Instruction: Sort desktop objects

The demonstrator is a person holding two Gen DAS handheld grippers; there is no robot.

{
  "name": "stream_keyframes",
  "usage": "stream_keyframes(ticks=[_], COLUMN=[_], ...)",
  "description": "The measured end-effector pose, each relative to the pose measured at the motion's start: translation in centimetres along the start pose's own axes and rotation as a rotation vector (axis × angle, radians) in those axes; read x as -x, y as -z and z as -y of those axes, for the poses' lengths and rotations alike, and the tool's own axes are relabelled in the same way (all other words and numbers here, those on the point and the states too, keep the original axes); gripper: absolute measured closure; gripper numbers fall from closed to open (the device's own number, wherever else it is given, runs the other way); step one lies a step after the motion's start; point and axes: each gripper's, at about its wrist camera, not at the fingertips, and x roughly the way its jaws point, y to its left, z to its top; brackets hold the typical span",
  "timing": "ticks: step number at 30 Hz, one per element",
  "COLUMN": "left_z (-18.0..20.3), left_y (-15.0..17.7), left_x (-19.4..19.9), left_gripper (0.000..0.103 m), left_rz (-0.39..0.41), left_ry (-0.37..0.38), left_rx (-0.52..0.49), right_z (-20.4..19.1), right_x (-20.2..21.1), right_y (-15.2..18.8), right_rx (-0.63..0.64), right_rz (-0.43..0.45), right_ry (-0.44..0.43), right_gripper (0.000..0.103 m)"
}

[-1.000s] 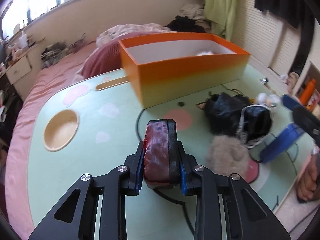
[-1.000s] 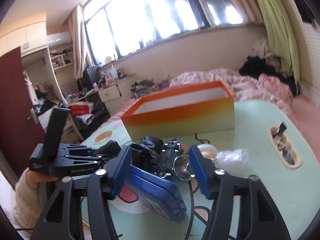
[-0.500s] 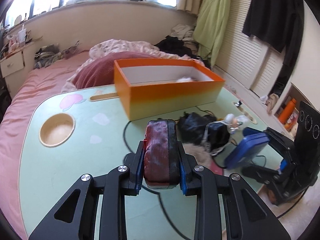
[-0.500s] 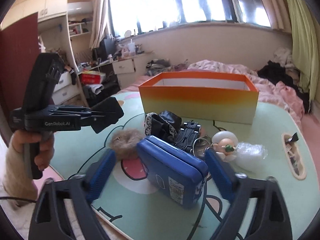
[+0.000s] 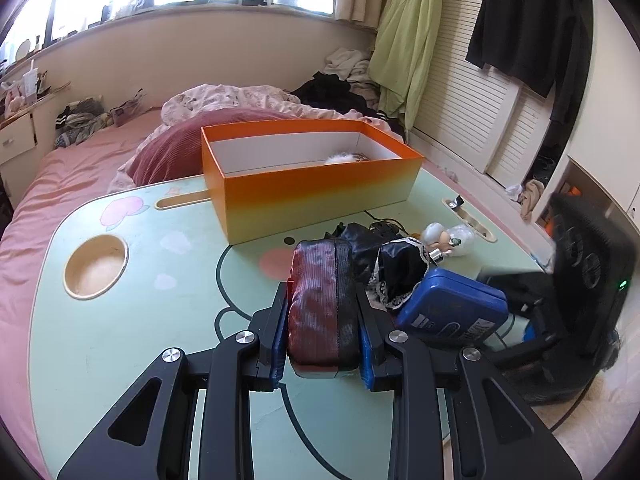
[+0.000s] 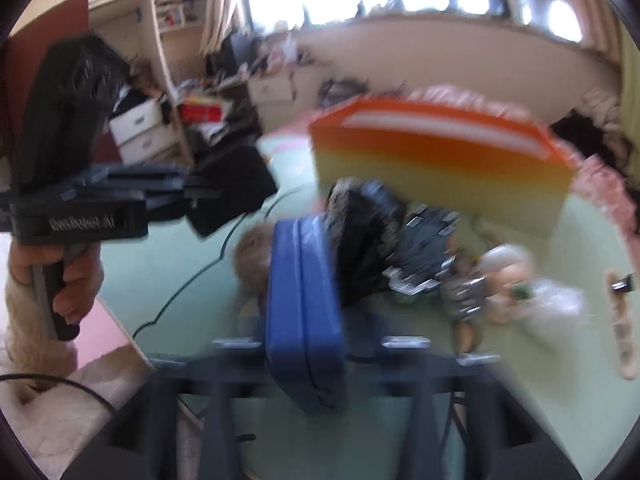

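Surface: pale green lap table (image 5: 168, 280) w/ cartoon print, pink patches, dark outline curves. Round recess (image 5: 96, 266) near its left edge; slot recess (image 5: 182, 202) just left of the box; second slot (image 5: 470, 220) at the right edge holds small items, too small to ID.

Orange box (image 5: 312, 184), orange-to-yellow walls, white inside, open top, stands at the far side of the table; something white and fluffy shows inside near its right end.

Left gripper (image 5: 324, 336): pads pinched on a red/black pouch (image 5: 322, 304), held above the table, in front of the box.

Right gripper (image 6: 304, 344): heavily blurred in its own view. Jaws have just been closing; blue case (image 6: 304, 300) sits between them on edge and appears clamped. In the left view the case is right of the pouch, beside the clutter.

Clutter btw. grippers and box: black lace-trimmed bag (image 5: 400, 272), black crumpled item (image 5: 360, 240), furry brown ball (image 6: 252, 256), small figurine (image 5: 440, 236), clear plastic wrap (image 6: 556, 296). All close together, some touching.

Room: table sits over a pink bed (image 5: 60, 184) w/ maroon pillow (image 5: 176, 152) and rumpled quilt. Window strip along the far wall, green cloth hanging (image 5: 408, 52), louvred doors (image 5: 480, 120), black garment (image 5: 532, 24) hung on them. Drawer unit at far left. A hand in a fluffy white sleeve (image 6: 60, 276) grips the left tool's handle.
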Motion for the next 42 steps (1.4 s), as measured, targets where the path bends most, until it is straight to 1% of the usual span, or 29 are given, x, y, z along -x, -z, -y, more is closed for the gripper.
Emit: stream_keyframes(ticks=[2,4,6,7,9,10,12,14,15,16,17,18,19,20,22,23,24,25,26,29,31,33,35,37,38,39,41,42], left_z=[0.0,0.2,0.6,1.1,1.7,1.9,1.9,0.9,0.4,-0.7,-1.6,-2.2,-2.9,-3.2,-3.2,-3.0,-2.7,-2.3,-1.8,0.1,1.4,2.6,2.9,3.0,2.9,2.7,2.0,1.8], left_y=[0.0,-0.3,-1.3,-2.2,-4.0,-5.6,-7.8,-10.8,-11.6,-12.7,-13.3,-13.4,-13.4,-13.0,-11.7,-10.7,-9.9,-9.1,-8.4,-5.8,-4.4,-2.2,0.1,1.8,2.7,3.0,3.9,4.2], left_x=[0.2,0.6,1.1,1.2,1.0,0.4,-0.9,-3.2,-3.9,-5.1,-6.0,-6.3,-6.5,-6.1,-4.9,-3.8,-2.9,-2.0,-1.2,0.4,0.8,0.9,0.8,0.3,-0.2,-0.3,-1.1,-1.6], left_gripper=[0.074,0.074,0.074,0.074,0.074,0.074,0.074,0.074,0.074,0.073,0.067,0.054,0.047,0.039,0.038,0.032,0.023,0.020,0.020,0.020,0.020,0.020,0.020,0.020,0.020,0.020,0.020,0.016], left_rz=[0.003,0.014,0.036,0.050,0.061,0.062,0.060,0.074,0.086,0.107,0.114,0.116,0.118,0.139,0.187,0.204,0.209,0.216,0.218,0.146,0.101,0.050,0.033,-0.008,-0.029,-0.030,-0.026,-0.037], left_ry=[0.001,0.008,0.015,0.021,0.036,0.045,0.053,0.043,0.044,0.039,0.014,-0.010,-0.038,-0.034,-0.008,-0.003,-0.007,-0.006,0.000,0.024,0.029,-0.002,-0.036,-0.082,-0.121,-0.142,-0.183,-0.181], left_rx=[0.005,0.005,-0.004,-0.015,-0.029,-0.031,-0.016,0.039,0.065,0.121,0.169,0.197,0.238,0.256,0.257,0.241,0.228,0.215,0.203,0.139,0.089,0.028,0.008,-0.007,-0.011,-0.003,0.048,0.063], right_z=[0.3,0.9,2.1,2.7,3.9,4.6,7.0,9.0,10.0,10.7,11.5,12.1,12.8,13.3,13.6,13.2,12.7,12.1,11.3,8.8,6.7,4.8,3.7,3.2,3.2,3.3,3.7,3.5], right_x=[0.6,2.0,3.9,4.5,5.8,6.1,6.0,4.7,3.7,2.7,1.8,1.4,1.1,1.5,3.2,4.1,4.9,5.5,6.2,7.3,7.7,7.5,7.2,6.2,5.6,4.8,3.2,3.0], right_y=[0.2,0.0,-1.1,-1.8,-4.4,-5.7,-8.8,-11.3,-12.4,-13.0,-13.4,-13.4,-13.2,-12.8,-11.5,-10.7,-10.1,-9.4,-8.5,-5.8,-3.9,-2.1,-0.6,0.7,1.2,1.7,2.4,2.7], right_rx=[-0.018,-0.052,-0.110,-0.124,-0.125,-0.130,-0.180,-0.215,-0.225,-0.234,-0.247,-0.265,-0.307,-0.345,-0.374,-0.372,-0.360,-0.350,-0.342,-0.305,-0.258,-0.203,-0.171,-0.179,-0.182,-0.180,-0.175,-0.146], right_rz=[0.024,0.075,0.127,0.144,0.184,0.197,0.215,0.209,0.209,0.203,0.193,0.184,0.180,0.200,0.254,0.275,0.288,0.294,0.295,0.269,0.233,0.193,0.160,0.112,0.085,0.056,0.020,0.040], right_ry=[-0.032,-0.055,-0.130,-0.142,-0.080,-0.044,0.003,0.054,0.085,0.112,0.134,0.146,0.157,0.149,0.104,0.091,0.089,0.091,0.094,0.088,0.122,0.175,0.212,0.245,0.256,0.271,0.309,0.348], right_gripper=[0.083,0.083,0.083,0.083,0.083,0.083,0.083,0.083,0.083,0.082,0.080,0.067,0.051,0.046,0.039,0.038,0.035,0.031,0.029,0.026,0.018,0.014,0.013,0.013,0.013,0.013,0.008,0.000])
